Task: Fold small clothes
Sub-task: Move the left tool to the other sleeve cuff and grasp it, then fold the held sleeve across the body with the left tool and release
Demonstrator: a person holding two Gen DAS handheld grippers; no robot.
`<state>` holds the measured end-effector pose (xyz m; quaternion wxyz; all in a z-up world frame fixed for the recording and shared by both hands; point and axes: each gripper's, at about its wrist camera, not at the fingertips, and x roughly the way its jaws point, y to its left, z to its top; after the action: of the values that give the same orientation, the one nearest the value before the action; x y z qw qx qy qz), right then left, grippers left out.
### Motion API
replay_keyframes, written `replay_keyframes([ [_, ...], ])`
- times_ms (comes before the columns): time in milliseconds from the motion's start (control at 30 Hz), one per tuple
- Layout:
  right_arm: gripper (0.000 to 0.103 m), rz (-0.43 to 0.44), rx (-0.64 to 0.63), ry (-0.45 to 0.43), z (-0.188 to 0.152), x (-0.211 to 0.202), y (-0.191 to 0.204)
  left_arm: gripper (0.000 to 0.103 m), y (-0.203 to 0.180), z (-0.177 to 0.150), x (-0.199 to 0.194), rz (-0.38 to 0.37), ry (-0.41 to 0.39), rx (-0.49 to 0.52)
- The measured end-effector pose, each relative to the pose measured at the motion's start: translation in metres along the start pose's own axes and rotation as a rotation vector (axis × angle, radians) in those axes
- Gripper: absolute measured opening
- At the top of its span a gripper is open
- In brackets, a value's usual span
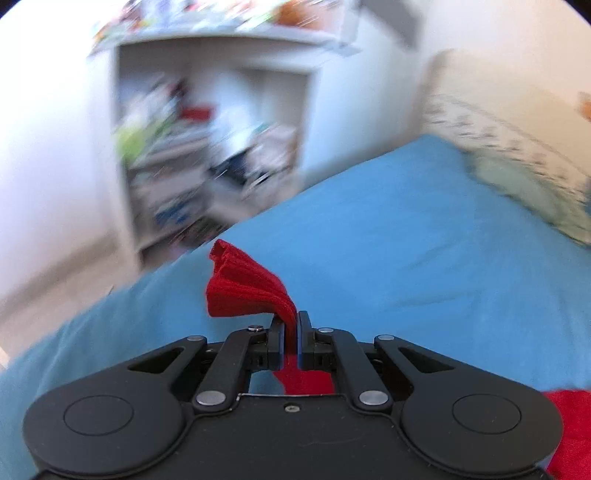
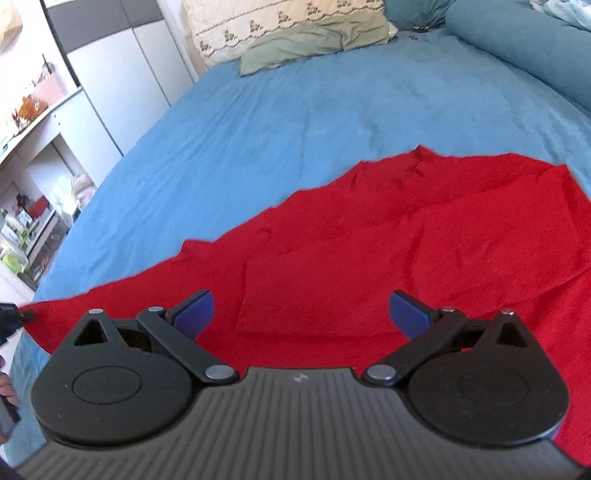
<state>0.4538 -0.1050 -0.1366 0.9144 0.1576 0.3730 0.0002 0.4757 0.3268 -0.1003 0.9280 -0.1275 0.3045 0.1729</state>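
Observation:
A red garment (image 2: 388,236) lies spread on the blue bed sheet (image 2: 295,118). My left gripper (image 1: 291,325) is shut on a corner of the red garment (image 1: 243,288) and holds it lifted above the sheet (image 1: 369,240); a tuft of cloth sticks up past the fingertips. My right gripper (image 2: 301,314) is open and empty, hovering just above the near part of the garment. The left gripper's tip shows at the far left edge of the right wrist view (image 2: 14,314), at the garment's left corner.
A green pillow (image 2: 314,40) and a cream patterned pillow (image 2: 280,22) lie at the head of the bed. A rolled blue duvet (image 2: 517,40) lies at the right. A white shelf unit (image 1: 207,147) with clutter stands beside the bed's left edge.

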Motion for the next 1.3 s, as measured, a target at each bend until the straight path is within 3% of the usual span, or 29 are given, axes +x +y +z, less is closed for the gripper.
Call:
replay_keyframes([
  [167,0.103,0.002,0.04,-0.047,0.024,-0.023,-0.04,0.006,-0.12,0.009,-0.064,-0.228,-0.111,0.232],
  [300,0.103,-0.004,0.063,-0.092,0.047,-0.047,-0.089,0.006,-0.233,-0.019,-0.109,-0.429,-0.148,0.396],
  [467,0.103,-0.039,0.082,-0.113,0.066,-0.073,-0.166,0.006,-0.361,-0.111,-0.127,-0.579,-0.083,0.538],
  [633,0.103,-0.088,0.096,-0.092,0.067,-0.078,-0.246,0.006,-0.434,-0.219,-0.096,-0.558,0.058,0.638],
  [733,0.103,-0.082,0.123,-0.064,0.058,-0.071,-0.282,0.012,-0.451,-0.261,-0.085,-0.538,0.124,0.666],
  [800,0.103,-0.063,0.142,-0.049,0.053,-0.066,-0.298,0.029,-0.453,-0.27,-0.089,-0.535,0.097,0.681],
  [867,0.103,-0.044,0.158,-0.047,0.048,-0.061,-0.306,0.058,-0.453,-0.272,-0.096,-0.573,0.091,0.688],
  [900,0.103,-0.031,0.167,-0.048,0.047,-0.06,-0.309,0.06,-0.452,-0.272,-0.097,-0.582,0.095,0.688],
  [1000,0.103,-0.003,0.18,-0.035,0.05,-0.053,-0.306,0.061,-0.438,-0.252,-0.101,-0.545,0.088,0.685],
  [1100,0.103,0.036,0.15,-0.016,0.056,-0.045,-0.288,0.079,-0.401,-0.228,-0.107,-0.489,0.074,0.641],
  [1167,0.103,0.053,0.108,0.003,0.061,-0.039,-0.269,0.1,-0.37,-0.21,-0.108,-0.481,0.074,0.594],
  [1300,0.103,0.058,0.043,0.037,0.062,-0.018,-0.226,0.103,-0.319,-0.185,-0.103,-0.4,0.056,0.56],
])
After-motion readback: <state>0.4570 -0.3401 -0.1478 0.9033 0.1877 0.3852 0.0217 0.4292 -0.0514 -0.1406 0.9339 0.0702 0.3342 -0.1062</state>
